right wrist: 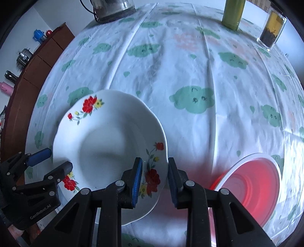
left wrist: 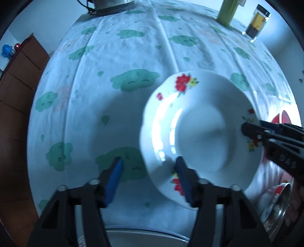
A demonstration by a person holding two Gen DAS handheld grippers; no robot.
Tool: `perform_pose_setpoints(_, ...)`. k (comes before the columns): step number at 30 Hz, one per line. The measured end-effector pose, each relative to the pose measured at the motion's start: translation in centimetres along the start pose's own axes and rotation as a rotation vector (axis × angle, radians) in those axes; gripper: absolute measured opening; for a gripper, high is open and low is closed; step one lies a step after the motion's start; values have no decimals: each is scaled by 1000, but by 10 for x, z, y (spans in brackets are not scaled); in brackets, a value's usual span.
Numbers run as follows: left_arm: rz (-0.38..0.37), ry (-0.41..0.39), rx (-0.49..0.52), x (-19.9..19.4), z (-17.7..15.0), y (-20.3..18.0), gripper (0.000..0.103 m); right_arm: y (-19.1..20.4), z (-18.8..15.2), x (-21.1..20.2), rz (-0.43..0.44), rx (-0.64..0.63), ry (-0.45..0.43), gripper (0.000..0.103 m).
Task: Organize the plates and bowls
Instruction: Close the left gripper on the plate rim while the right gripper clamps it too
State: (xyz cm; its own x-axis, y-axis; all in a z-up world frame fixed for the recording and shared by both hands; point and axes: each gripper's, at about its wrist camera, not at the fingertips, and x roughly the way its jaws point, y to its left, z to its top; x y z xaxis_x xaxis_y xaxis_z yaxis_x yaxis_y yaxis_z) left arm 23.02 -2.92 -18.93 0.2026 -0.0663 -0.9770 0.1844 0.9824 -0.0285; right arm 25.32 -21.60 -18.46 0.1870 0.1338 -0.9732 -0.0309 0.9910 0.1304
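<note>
A white deep plate with red flowers [left wrist: 199, 131] [right wrist: 106, 150] is in both views, over the cloud-print tablecloth. My left gripper [left wrist: 150, 182] is open, its jaws straddling the plate's near left rim. It also shows in the right wrist view [right wrist: 55, 161]. My right gripper [right wrist: 154, 182] has its jaws on either side of the plate's right rim, and the rim fills the gap. In the left wrist view the right gripper [left wrist: 252, 131] sits on that rim. A red bowl with a white rim [right wrist: 252, 188] lies tilted at the right.
A metal bowl [left wrist: 277, 209] sits at the lower right, and another dish rim [left wrist: 144, 233] lies below my left gripper. At the table's far edge stand a kettle [right wrist: 112, 7], a green bottle [right wrist: 232, 15] and a clear canister [right wrist: 271, 28]. A brown cabinet [right wrist: 38, 64] stands to the left.
</note>
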Motion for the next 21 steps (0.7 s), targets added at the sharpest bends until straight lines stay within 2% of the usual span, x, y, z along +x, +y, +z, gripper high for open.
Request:
perform_pose_setpoints(1, -3, -2, 13, -1, 1, -4, 28, 1, 0, 0, -5, -4, 0, 28)
perform_pose_setpoints(3, 49, -2, 27, -2, 2, -8, 28, 2, -1, -1, 3, -2, -1, 26)
perform_pose_setpoints(21, 58, -27, 1, -26, -8, 0, 28, 16, -4, -20, 26, -55, -30, 25)
